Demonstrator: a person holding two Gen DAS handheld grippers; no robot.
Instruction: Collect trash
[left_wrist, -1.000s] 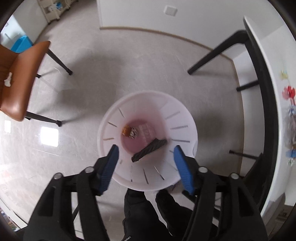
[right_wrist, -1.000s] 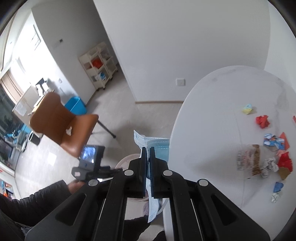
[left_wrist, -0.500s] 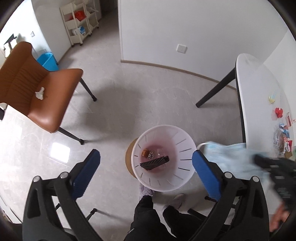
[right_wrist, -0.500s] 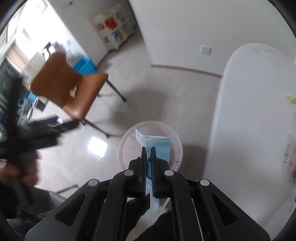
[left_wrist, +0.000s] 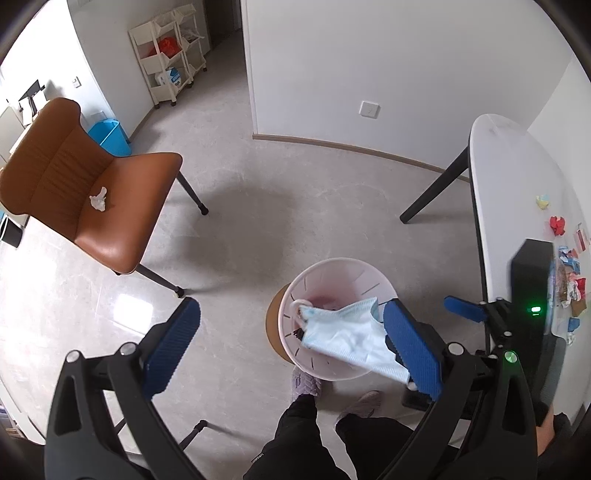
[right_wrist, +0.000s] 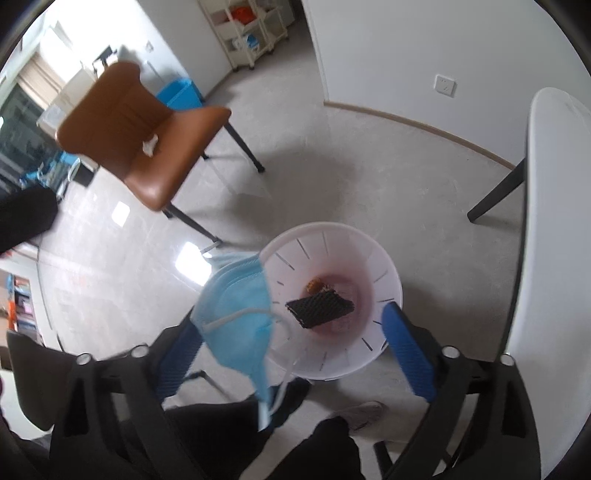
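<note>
A pale blue face mask (right_wrist: 236, 306) hangs loose between the opening jaws of my right gripper (right_wrist: 293, 317), draped against its left finger and over the left rim of the white waste bin (right_wrist: 384, 280); the pads do not press on it. In the bin lie a dark wrapper (right_wrist: 319, 308) and a small orange scrap (right_wrist: 316, 285). From the left wrist view the mask (left_wrist: 347, 332) spreads across the bin (left_wrist: 332, 264). High over the floor, my left gripper (left_wrist: 291, 308) stands wide open and empty. One of the right gripper's blue fingers (left_wrist: 463, 313) shows beside it.
A white table (left_wrist: 517, 184) on the right carries several coloured paper scraps (left_wrist: 557, 225). A brown chair (left_wrist: 92, 192) at the left has a crumpled tissue (left_wrist: 98, 199) on its seat. The person's legs (left_wrist: 295, 424) stand just below the bin. A shelf cart (left_wrist: 166, 62) stands far back.
My right gripper came down over the bin and its jaws sprang apart, letting go of the mask. My left gripper rose away from the bin and opened wide.
</note>
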